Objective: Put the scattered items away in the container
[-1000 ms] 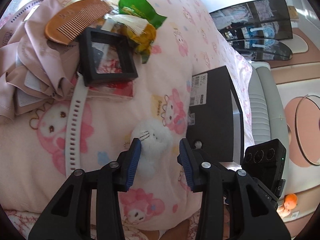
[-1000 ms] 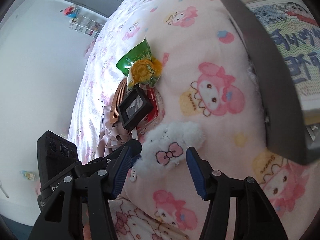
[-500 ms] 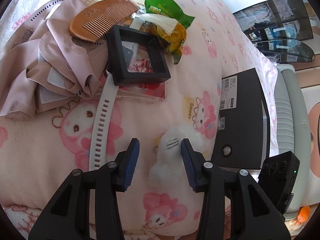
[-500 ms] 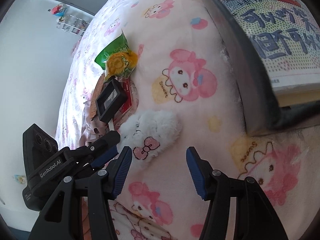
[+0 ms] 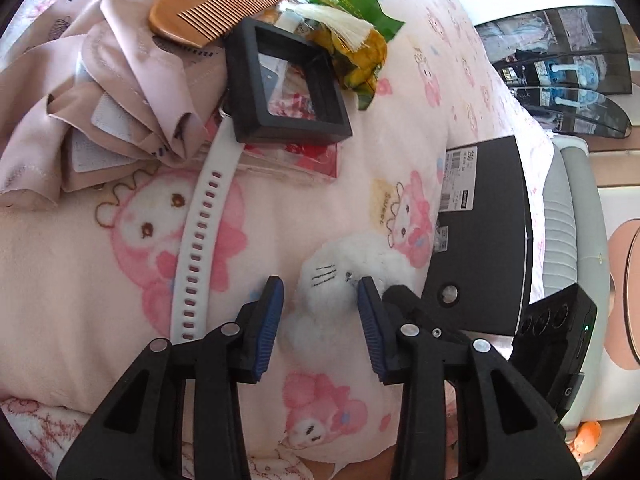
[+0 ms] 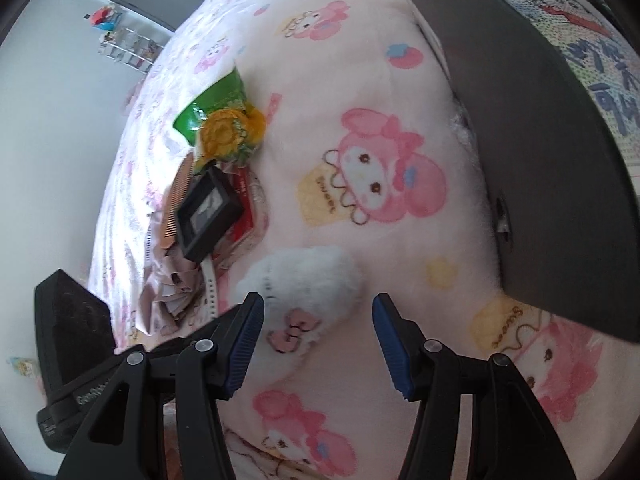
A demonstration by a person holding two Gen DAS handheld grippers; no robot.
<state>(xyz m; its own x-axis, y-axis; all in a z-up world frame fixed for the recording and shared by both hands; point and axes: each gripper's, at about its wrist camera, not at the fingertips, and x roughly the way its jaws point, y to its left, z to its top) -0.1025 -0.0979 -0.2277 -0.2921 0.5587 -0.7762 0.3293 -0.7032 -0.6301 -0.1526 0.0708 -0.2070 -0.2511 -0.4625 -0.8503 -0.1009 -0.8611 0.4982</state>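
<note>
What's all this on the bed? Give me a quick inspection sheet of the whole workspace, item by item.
Surface: pink cartoon-print fleece blanket on a bed.
Job's things: fluffy white plush toy with pink bow; white perforated strap; black square frame box; brown wooden comb; green and yellow snack packet; dark grey container box.
Clutter: crumpled pink cloth; clear packet with red print under the frame box.
Grippers: left gripper closing, plush toy between its blue pads, not visibly pressed; right gripper open around the same toy.
Cables: nothing seen.
Surroundings: white wall; dark glass shelves.
</note>
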